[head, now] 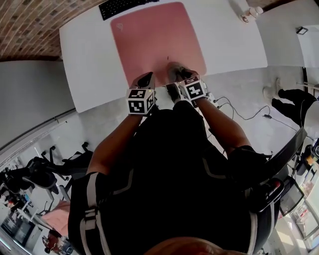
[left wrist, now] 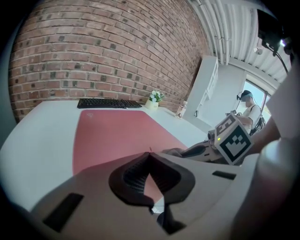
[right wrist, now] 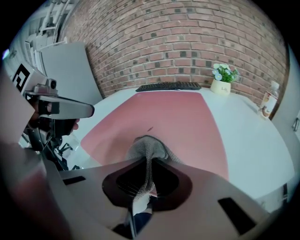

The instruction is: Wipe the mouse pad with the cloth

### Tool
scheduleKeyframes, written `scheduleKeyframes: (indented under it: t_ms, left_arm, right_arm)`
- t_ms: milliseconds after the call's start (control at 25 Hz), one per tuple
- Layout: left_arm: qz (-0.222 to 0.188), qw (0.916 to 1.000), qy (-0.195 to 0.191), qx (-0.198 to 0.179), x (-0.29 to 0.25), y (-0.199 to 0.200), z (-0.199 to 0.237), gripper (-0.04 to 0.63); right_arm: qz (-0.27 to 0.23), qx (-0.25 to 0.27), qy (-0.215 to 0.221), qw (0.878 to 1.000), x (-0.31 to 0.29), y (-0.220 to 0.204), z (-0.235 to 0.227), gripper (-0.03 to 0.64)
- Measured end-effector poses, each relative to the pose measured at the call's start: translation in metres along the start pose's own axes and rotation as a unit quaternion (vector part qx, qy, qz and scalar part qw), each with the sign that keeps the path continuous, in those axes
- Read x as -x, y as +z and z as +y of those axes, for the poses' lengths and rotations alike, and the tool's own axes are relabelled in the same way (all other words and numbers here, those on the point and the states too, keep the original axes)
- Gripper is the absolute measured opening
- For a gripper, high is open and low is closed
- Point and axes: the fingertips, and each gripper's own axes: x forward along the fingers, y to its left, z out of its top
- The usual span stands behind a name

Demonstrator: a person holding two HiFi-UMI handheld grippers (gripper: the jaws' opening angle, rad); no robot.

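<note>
A pink mouse pad [head: 154, 40] [left wrist: 117, 136] [right wrist: 173, 117] lies on the white table [head: 89, 60]. At the pad's near edge my right gripper [head: 175, 77] [right wrist: 149, 161] is shut on a grey cloth [head: 174, 68] [right wrist: 147, 146]. The cloth's bunched end rests on the pad just ahead of the jaws. A small dark mark [right wrist: 150, 129] sits on the pad just beyond the cloth. My left gripper [head: 146, 79] [left wrist: 150, 157] hovers at the pad's near edge, left of the right one, shut with nothing in it.
A black keyboard [head: 122, 6] [left wrist: 109, 103] [right wrist: 168, 86] lies beyond the pad's far edge. A small potted plant [left wrist: 154, 98] [right wrist: 222, 77] and a bottle [head: 250, 14] [right wrist: 268, 104] stand at the table's far right. A brick wall backs the table.
</note>
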Motion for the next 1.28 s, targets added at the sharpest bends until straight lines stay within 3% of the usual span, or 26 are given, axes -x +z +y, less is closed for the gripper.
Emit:
scheduleKeyframes:
  t_ms: [480,880,1000,1120,1280]
  left_arm:
    - [-0.001,0.9991,-0.031,-0.027,-0.018,0.022,-0.020,0.000]
    - [-0.006,0.9996,-0.027,-0.011,-0.022,0.023,-0.023,0.000]
    - [-0.014,0.9998,-0.015,0.003,-0.018,0.024,-0.016,0.000]
    - [-0.024,0.9997,-0.007,0.006,-0.013,0.027,-0.014,0.000]
    - [-0.042,0.9974,0.044,0.037,0.008,0.025,0.014,0.000]
  right_arm:
    - [0.009,-0.077,-0.061,0.995,0.028,-0.034,-0.070,0.040]
    - [0.015,-0.119,-0.116,0.986,0.059,-0.045,-0.119,0.040]
    - [0.010,-0.108,-0.097,0.989,0.064,-0.029,-0.109,0.041]
    - [-0.011,-0.054,-0.054,0.997,0.059,0.001,-0.086,0.041]
    - [-0.021,0.021,0.020,0.999,0.039,0.048,-0.031,0.040]
